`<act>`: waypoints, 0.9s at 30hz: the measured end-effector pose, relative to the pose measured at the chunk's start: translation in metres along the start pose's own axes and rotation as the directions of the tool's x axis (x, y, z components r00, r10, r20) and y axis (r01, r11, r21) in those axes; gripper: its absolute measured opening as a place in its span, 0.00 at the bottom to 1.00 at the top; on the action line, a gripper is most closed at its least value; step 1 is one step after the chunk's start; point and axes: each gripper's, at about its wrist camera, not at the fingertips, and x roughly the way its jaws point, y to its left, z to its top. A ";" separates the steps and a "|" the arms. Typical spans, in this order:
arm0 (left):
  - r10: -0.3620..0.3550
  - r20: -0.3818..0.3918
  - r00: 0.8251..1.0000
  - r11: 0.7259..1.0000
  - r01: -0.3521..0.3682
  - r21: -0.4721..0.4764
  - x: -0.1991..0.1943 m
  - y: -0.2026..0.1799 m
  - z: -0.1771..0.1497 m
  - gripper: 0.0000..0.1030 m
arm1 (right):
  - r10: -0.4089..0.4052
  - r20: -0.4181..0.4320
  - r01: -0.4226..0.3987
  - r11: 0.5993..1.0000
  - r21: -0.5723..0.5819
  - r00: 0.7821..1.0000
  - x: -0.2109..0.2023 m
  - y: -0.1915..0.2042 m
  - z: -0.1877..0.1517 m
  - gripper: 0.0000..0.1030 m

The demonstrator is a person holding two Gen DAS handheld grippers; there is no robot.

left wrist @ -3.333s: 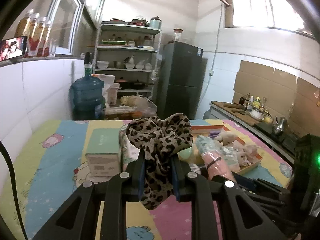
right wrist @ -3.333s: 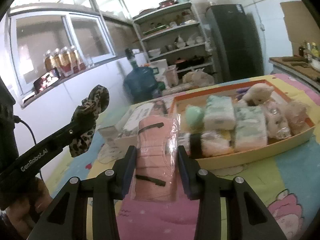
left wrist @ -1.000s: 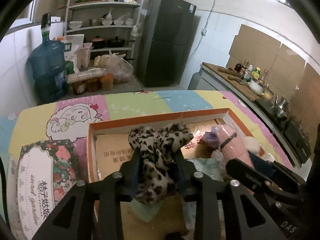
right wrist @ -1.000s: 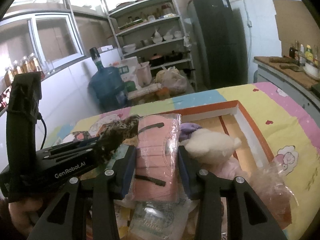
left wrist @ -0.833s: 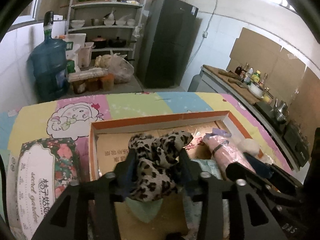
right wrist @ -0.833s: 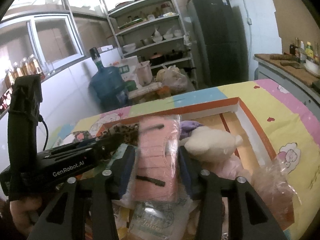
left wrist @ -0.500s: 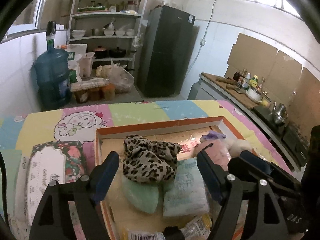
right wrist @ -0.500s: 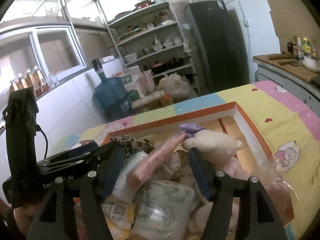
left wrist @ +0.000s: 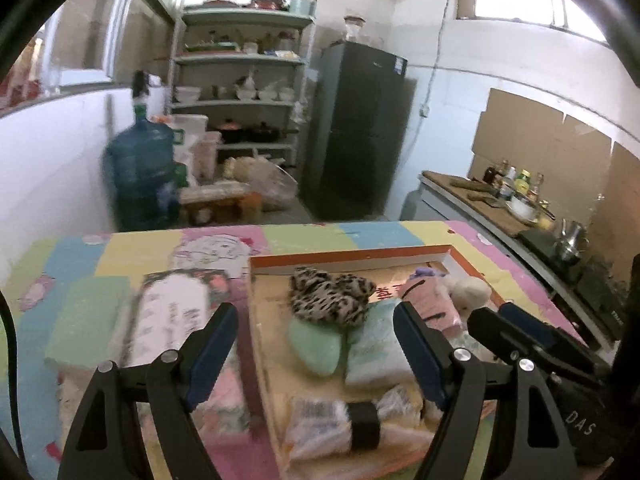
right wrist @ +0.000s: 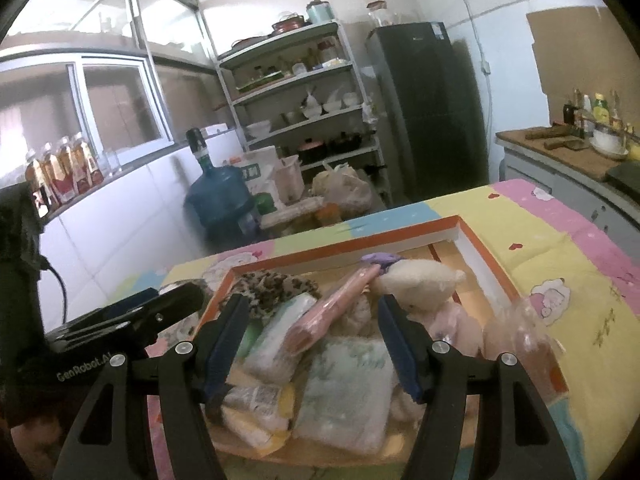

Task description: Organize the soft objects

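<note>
An orange-rimmed cardboard tray (left wrist: 352,255) (right wrist: 340,244) on the patterned table holds the soft things. A leopard-print scrunchie (left wrist: 330,296) (right wrist: 276,286) lies loose at the tray's back, on a mint pad (left wrist: 316,346) and a tissue pack (left wrist: 378,352). A pink wrapped pack (right wrist: 334,306) (left wrist: 430,304) leans across the pile beside a cream plush bear (right wrist: 420,284). My left gripper (left wrist: 316,354) hangs open above the tray's near side, holding nothing. My right gripper (right wrist: 312,346) is open too, empty, just behind the pink pack. The left gripper's body (right wrist: 120,320) shows left in the right wrist view.
A floral tissue box (left wrist: 172,320) and a green box (left wrist: 86,316) lie left of the tray. A crinkled clear bag (right wrist: 524,344) sits at the tray's right corner. Beyond the table stand a blue water jug (left wrist: 140,176), shelves (left wrist: 240,92), a dark fridge (left wrist: 356,132) and a cluttered counter (left wrist: 500,200).
Both grippers opened: the left let the scrunchie drop into the tray, the right let the pink pack fall onto the pile. Both then drew back and rose a little.
</note>
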 end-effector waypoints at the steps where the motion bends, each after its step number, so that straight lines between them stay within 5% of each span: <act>1: 0.007 0.008 1.000 1.000 -0.007 -0.001 -0.005 0.001 -0.001 0.77 | -0.005 0.005 0.005 1.000 -0.007 1.000 -0.004 0.004 -0.002 0.66; 15: 0.143 0.164 0.976 0.990 -0.140 -0.029 -0.107 0.010 -0.042 0.77 | -0.075 0.086 0.082 0.993 -0.090 0.994 -0.072 0.059 -0.031 0.68; 27: 0.185 0.218 0.958 0.983 -0.182 -0.036 -0.175 0.017 -0.075 0.77 | -0.129 0.114 0.145 0.979 -0.140 0.985 -0.119 0.098 -0.058 0.68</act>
